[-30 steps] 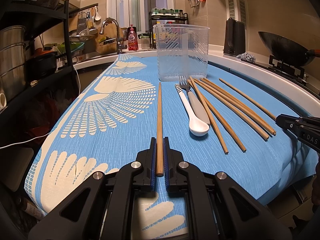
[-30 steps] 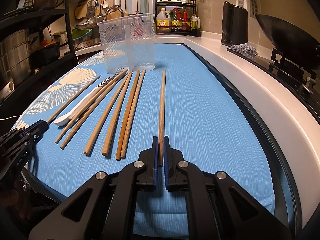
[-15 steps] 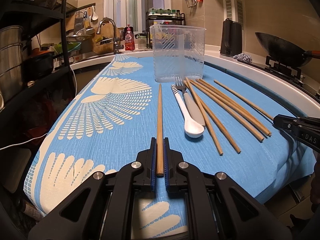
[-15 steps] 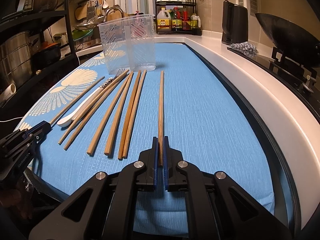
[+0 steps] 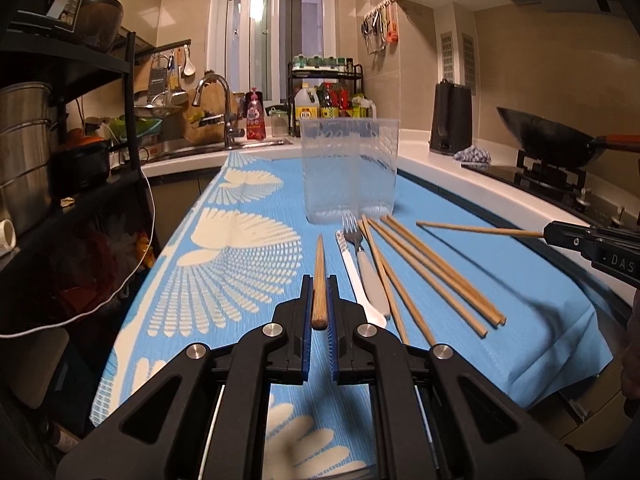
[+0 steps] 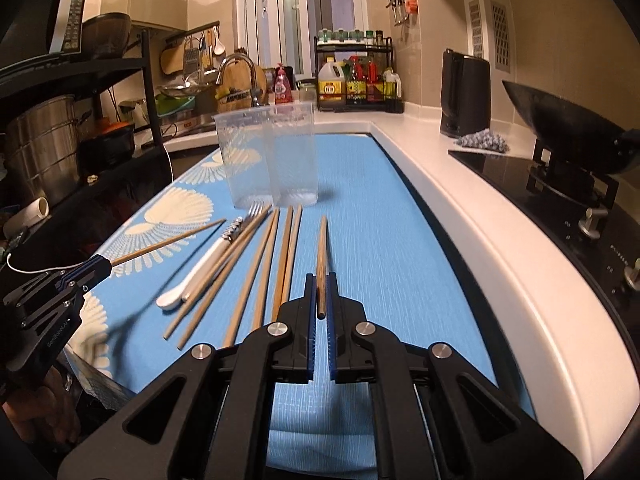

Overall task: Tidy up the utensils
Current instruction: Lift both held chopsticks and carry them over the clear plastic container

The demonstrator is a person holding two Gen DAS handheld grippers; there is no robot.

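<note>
Left wrist: tongs clamp chopstick.

Only lettering we can actually read is "DAS" on the right gripper body; bottle labels on the spice rack are too blurry.

Warm, dim indoor light with a yellow cast in both views. A bright lamp reflection glares in the tall window pane. Soft shadows fall on the blue cloth with cream fan pattern, one a smeared dark streak near its edge. Strong fisheye bowing; the curved white worktop edge bends. Corners go black. Slight motion blur; the far kitchen is soft.
</note>
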